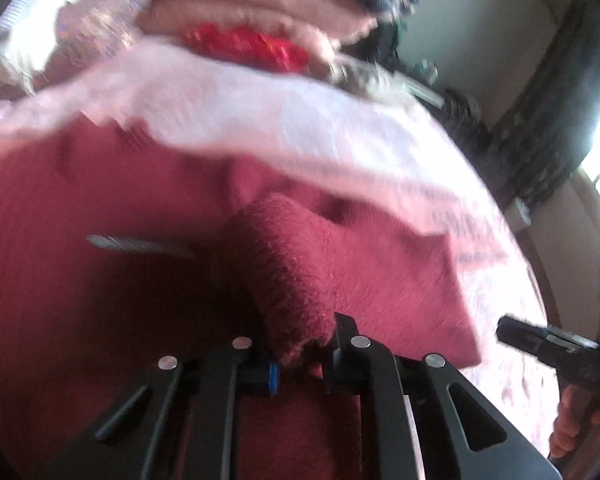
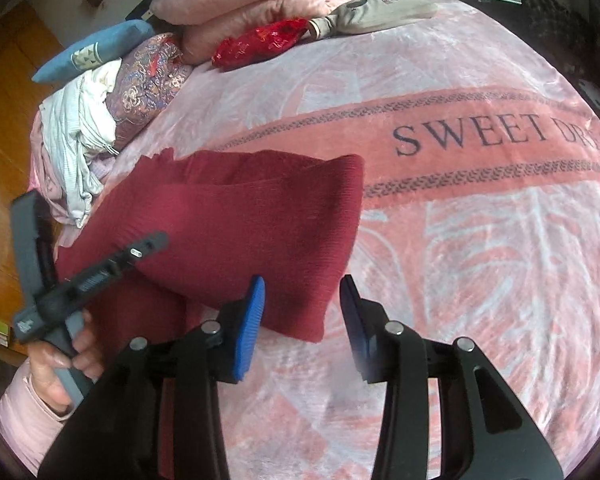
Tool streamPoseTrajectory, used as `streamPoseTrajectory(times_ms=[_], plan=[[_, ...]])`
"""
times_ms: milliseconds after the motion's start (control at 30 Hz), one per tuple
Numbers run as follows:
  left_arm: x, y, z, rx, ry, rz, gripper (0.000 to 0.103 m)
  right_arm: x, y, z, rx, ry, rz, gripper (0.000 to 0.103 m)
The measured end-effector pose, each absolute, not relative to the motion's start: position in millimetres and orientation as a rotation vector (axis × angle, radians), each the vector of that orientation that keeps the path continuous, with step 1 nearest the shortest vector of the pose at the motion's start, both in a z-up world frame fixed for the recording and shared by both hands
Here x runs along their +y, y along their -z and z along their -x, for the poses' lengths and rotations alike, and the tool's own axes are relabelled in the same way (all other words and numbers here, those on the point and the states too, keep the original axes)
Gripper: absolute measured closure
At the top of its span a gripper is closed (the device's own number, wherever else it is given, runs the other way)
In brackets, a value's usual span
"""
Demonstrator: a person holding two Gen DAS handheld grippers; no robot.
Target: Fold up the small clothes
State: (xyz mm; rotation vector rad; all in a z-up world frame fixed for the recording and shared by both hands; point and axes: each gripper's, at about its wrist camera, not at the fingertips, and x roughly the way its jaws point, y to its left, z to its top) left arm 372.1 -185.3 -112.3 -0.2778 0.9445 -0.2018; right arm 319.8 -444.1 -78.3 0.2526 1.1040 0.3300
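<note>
The dark red knit garment (image 2: 236,216) lies part-folded near the left edge of the pink bedspread (image 2: 480,240); it looks soft, light and floppy. The left gripper (image 1: 300,354) is pinched on a bunched fold of it, while the right gripper (image 2: 302,320) stands partly open and empty just beside its near corner, the best place to grasp.

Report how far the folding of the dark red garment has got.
Done: the dark red garment already lies doubled over on the pink blanket. In hand: the left gripper pinches a bunched edge; the right gripper stands open beside it. Left: further folds, apparently.
</note>
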Motion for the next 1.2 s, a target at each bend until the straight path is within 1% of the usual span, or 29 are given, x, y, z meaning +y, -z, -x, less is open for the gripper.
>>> streamPoseTrajectory(times_ms=[100,167,267,367,433,467,500,700,733,767,800,833,900,967,1000,1100,1133,1167,1200], plan=[[-144,77,-365,0.85,0.163,0.273,0.088,-430,75,-326,1.104,-0.354,-0.279,0.063],[-118,63,-363,0.816,0.141,0.26,0.088,-417,74,-329,1.111,-0.372,-0.281,0.063],[-69,50,-359,0.786,0.072,0.248,0.088,-391,74,-334,1.128,-0.41,-0.274,0.063],[-31,50,-357,0.786,0.0,0.237,0.088,-365,78,-340,1.154,-0.438,-0.262,0.063],[-5,60,-356,0.802,-0.051,0.229,0.088,-347,81,-346,1.173,-0.452,-0.253,0.061],[5,65,-355,0.813,-0.069,0.225,0.088,-340,83,-350,1.186,-0.463,-0.252,0.057],[13,72,-355,0.825,-0.086,0.224,0.088,-333,86,-354,1.196,-0.467,-0.256,0.054],[46,117,-359,0.936,-0.113,0.253,0.086,-303,111,-374,1.287,-0.435,-0.262,0.053],[49,126,-360,0.963,-0.118,0.262,0.085,-301,117,-376,1.304,-0.435,-0.27,0.054],[51,130,-358,0.975,-0.119,0.266,0.084,-301,121,-377,1.316,-0.437,-0.277,0.064],[54,133,-359,0.987,-0.121,0.272,0.08,-300,127,-378,1.33,-0.414,-0.263,0.068],[59,136,-358,1.0,-0.13,0.274,0.071,-300,129,-378,1.334,-0.397,-0.243,0.081],[67,133,-355,0.996,-0.142,0.277,0.058,-303,131,-377,1.335,-0.393,-0.247,0.084],[80,124,-351,0.976,-0.151,0.264,0.051,-308,130,-376,1.343,-0.366,-0.242,0.086],[86,120,-348,0.966,-0.164,0.253,0.049,-308,129,-376,1.342,-0.362,-0.232,0.086],[105,106,-338,0.954,-0.203,0.237,0.05,-297,125,-370,1.335,-0.343,-0.12,0.078],[110,105,-335,0.965,-0.192,0.261,0.05,-297,122,-368,1.327,-0.318,-0.099,0.07],[112,103,-333,0.972,-0.184,0.284,0.05,-294,116,-366,1.312,-0.297,-0.074,0.066],[114,104,-332,0.987,-0.177,0.308,0.048,-288,106,-364,1.28,-0.286,-0.037,0.066]])
